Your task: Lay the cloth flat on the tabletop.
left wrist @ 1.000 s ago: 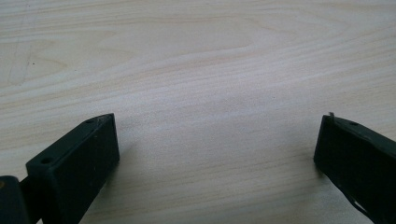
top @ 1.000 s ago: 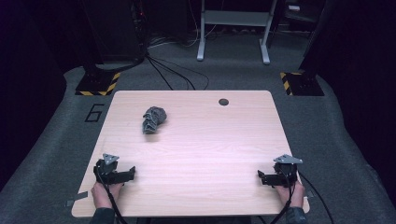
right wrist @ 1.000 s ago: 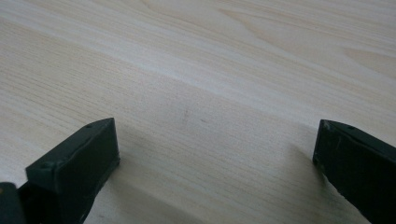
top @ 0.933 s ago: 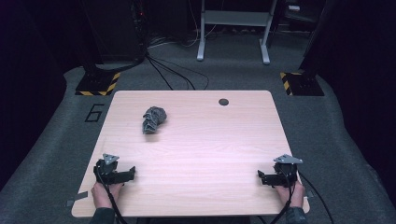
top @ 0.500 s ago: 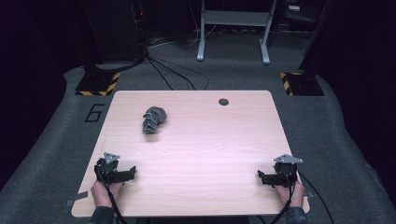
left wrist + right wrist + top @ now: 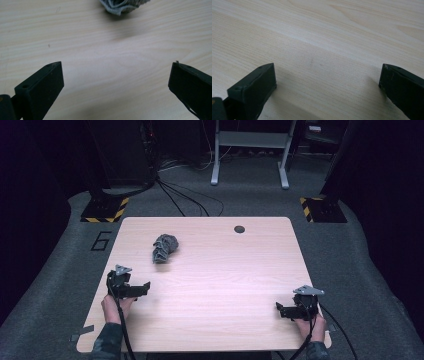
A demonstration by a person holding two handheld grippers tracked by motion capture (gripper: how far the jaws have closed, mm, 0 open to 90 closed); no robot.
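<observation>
A crumpled grey cloth (image 6: 164, 247) lies on the left half of the light wooden table (image 6: 225, 270), toward the far side. In the left gripper view the cloth (image 6: 122, 5) peeks in at the top edge, well ahead of the jaws. My left gripper (image 6: 141, 289) hovers near the table's left side, a short way in front of the cloth, open with nothing between its jaws (image 6: 116, 82). At the front right corner, my right gripper (image 6: 279, 309) is open over bare wood (image 6: 327, 82).
A small dark round grommet (image 6: 239, 229) sits near the table's far edge. On the grey floor beyond the table are cables (image 6: 185, 200), a metal stand (image 6: 250, 150) and yellow-black striped bases (image 6: 105, 212). A "6" (image 6: 101, 241) is marked on the floor at the left.
My left gripper has moved forward, away from the front edge and closer to the cloth. The right gripper and the cloth have stayed where they were.
</observation>
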